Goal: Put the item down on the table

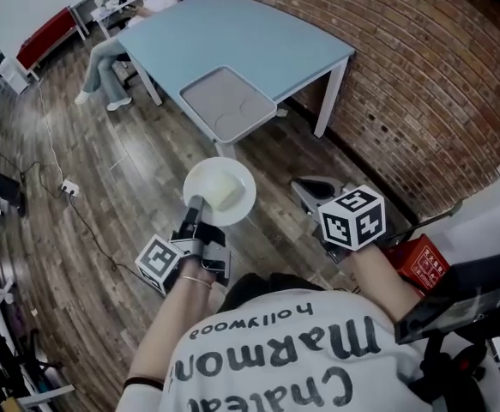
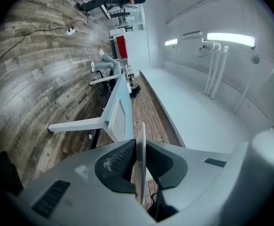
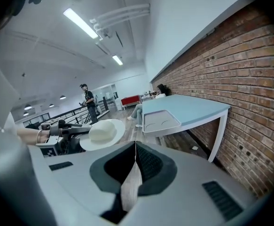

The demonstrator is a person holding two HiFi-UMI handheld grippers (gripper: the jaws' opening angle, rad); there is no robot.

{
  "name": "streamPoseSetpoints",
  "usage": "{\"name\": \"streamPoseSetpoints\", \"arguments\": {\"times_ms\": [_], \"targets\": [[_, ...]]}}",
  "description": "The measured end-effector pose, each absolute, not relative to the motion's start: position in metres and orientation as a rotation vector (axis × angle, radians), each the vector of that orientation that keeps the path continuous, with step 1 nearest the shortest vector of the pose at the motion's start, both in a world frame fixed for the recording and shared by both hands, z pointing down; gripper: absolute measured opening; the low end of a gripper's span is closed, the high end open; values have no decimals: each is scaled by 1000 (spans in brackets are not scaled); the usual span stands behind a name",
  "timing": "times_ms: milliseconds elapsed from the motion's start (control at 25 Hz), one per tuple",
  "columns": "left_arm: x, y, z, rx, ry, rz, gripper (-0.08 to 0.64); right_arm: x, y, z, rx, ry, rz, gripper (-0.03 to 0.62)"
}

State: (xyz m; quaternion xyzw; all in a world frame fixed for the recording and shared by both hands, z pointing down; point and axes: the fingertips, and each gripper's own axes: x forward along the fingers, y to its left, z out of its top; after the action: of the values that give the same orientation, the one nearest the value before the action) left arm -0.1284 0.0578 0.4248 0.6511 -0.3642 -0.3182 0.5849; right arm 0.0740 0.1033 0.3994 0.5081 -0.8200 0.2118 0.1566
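Note:
A white plate (image 1: 219, 190) carrying a pale block (image 1: 223, 190) hangs over the wooden floor, short of the light blue table (image 1: 232, 33). My left gripper (image 1: 196, 204) is shut on the plate's near rim. In the left gripper view that rim (image 2: 140, 159) stands edge-on between the closed jaws. My right gripper (image 1: 299, 185) floats to the right of the plate, shut with nothing in it; its fingertips (image 3: 136, 147) meet. The right gripper view shows the plate (image 3: 103, 133) and the left gripper (image 3: 57, 136) off to the left.
A grey tray (image 1: 226, 103) lies at the table's near corner. A brick wall (image 1: 421, 75) runs along the right. One person sits at the table's far end (image 1: 104, 67); another stands far off (image 3: 87, 100). A power strip (image 1: 68, 187) and cable lie on the floor.

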Motion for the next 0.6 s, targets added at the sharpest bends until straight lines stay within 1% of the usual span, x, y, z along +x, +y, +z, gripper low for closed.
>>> {"name": "streamPoseSetpoints", "arguments": {"times_ms": [320, 600], "targets": [[-119, 24, 434, 1516, -855, -707, 31, 78, 78, 412, 1452, -2341, 651, 11], [-111, -7, 459, 1476, -873, -650, 31, 90, 55, 428, 1467, -2309, 718, 9]]}}
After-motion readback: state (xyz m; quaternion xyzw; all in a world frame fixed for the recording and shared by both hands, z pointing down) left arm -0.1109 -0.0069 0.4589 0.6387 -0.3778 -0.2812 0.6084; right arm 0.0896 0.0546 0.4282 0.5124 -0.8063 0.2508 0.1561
